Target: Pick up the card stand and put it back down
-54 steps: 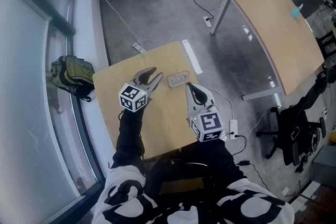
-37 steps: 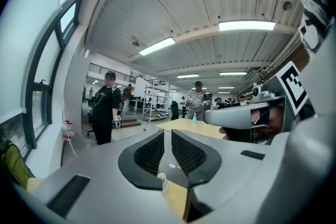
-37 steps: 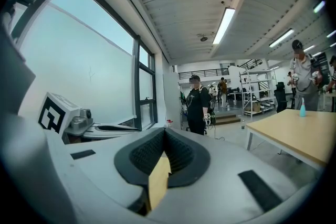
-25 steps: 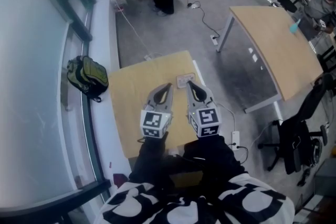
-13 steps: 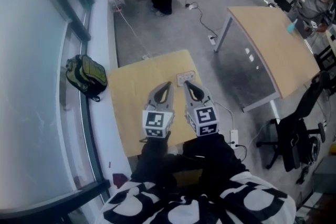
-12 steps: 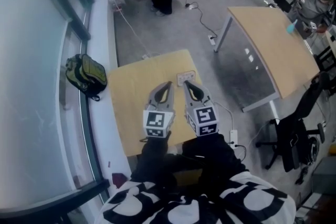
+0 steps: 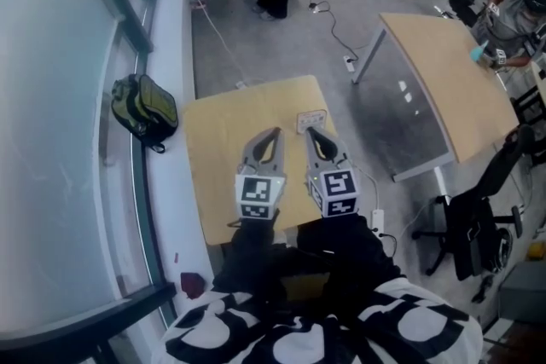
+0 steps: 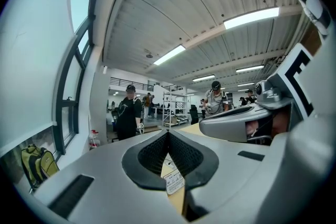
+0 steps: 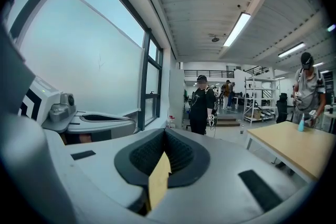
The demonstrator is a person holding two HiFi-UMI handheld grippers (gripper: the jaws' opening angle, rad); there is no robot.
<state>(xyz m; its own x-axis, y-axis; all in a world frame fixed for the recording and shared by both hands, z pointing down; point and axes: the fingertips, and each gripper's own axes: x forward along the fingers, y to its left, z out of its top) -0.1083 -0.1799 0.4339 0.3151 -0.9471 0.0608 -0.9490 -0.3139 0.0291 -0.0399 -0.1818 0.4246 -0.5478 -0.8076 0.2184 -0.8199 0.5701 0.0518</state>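
On the bench [image 7: 213,141]: card stand [image 7: 311,120] sits near the far edge.
Left hand-held gripper [image 7: 271,134]: jaws pressed together, nothing between them, over the bench's middle.
Right hand-held gripper [image 7: 313,133]: jaws together, empty, tips just beside the card stand; contact unclear.

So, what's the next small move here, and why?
Probably open the right gripper: its jaws are closed, and the card stand sits on the table just beyond its tips, not yet gripped. The left gripper is shut too.
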